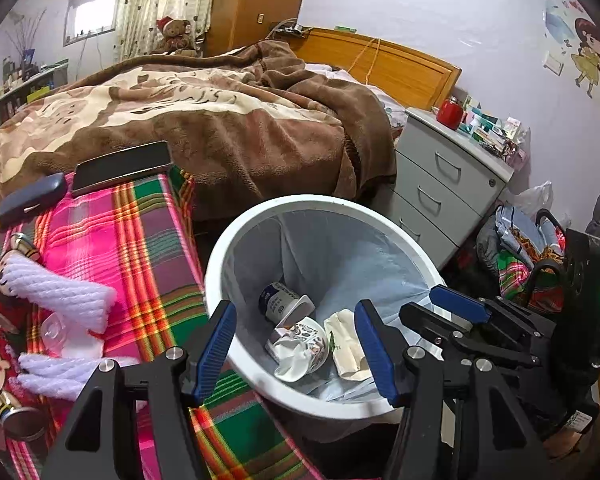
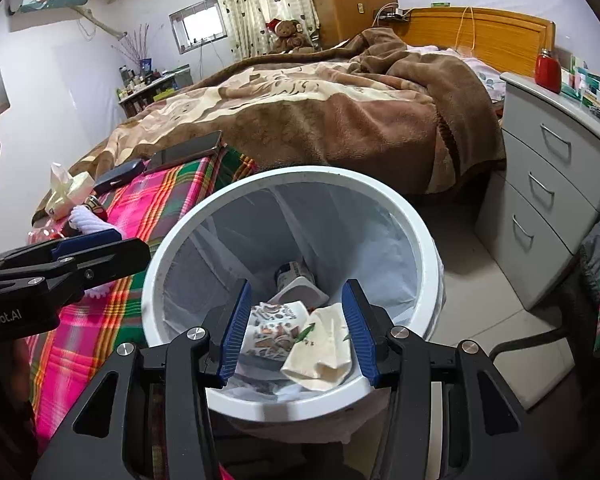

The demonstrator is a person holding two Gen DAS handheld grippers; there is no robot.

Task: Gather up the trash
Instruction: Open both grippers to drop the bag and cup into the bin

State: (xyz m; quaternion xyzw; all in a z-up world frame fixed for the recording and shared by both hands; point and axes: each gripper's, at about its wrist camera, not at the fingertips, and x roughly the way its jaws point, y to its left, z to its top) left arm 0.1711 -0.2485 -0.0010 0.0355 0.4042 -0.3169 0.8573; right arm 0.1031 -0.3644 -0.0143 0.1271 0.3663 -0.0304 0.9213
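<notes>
- Left gripper [image 1: 296, 354]: jaws spread wide, nothing between them, poised over the near rim of the round white plastic bin with a pale liner bag [image 1: 236, 248].
- Right gripper [image 2: 296, 330]: jaws released, empty, above the bin's mouth.
- Trash lies at the bin's bottom: white yoghurt cup [image 1: 280, 300], crumpled patterned paper cup [image 2: 274, 330], cream folded carton [image 2: 322, 350].
- Bin stands just beside the pink-green plaid cloth worktop [image 1: 140, 248].
- Worktop carries black phone [image 1: 124, 166], dark glasses case [image 1: 30, 198], white knitted fabric [image 1: 60, 290] and cartoon-printed can [image 1: 4, 384].
- Brown blanket bed [image 1: 220, 120] behind; grey drawer cabinet [image 1: 440, 172] to the right.
</notes>
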